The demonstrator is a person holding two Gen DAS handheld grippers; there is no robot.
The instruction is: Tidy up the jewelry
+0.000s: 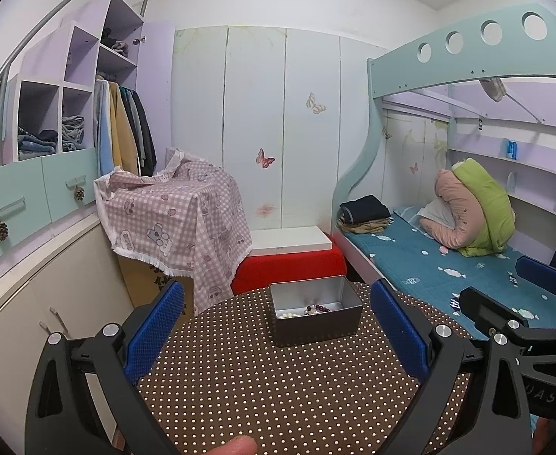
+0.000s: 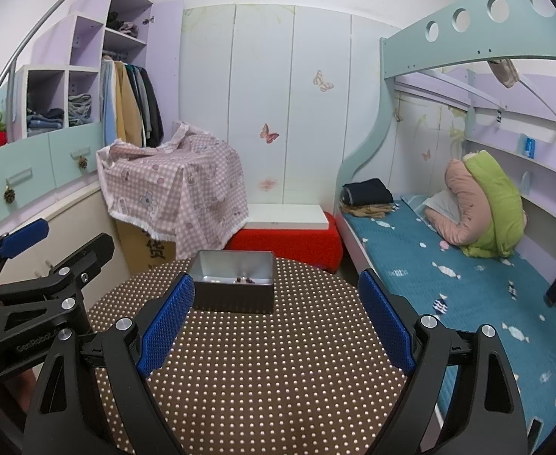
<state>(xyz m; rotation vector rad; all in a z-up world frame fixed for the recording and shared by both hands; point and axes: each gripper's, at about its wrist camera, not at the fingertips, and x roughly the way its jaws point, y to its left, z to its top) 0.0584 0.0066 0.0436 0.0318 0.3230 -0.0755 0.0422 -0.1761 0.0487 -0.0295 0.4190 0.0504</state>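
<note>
A small open metal tin sits toward the far side of a round surface covered in brown cloth with white dots. Inside the tin lie dark beads and pale pearl-like beads, loosely piled on the bottom. No jewelry shows on the cloth outside the tin, so the gathering looks done or nearly so; no lid is visible. The left hand-held gripper hovers near the front of the surface, jaws spread wide, holding nothing. The right hand-held gripper hangs beside it, also wide open and empty, the tin ahead of both. Beyond the surface are a red bench, a checked cloth over a box and a bed.
</note>
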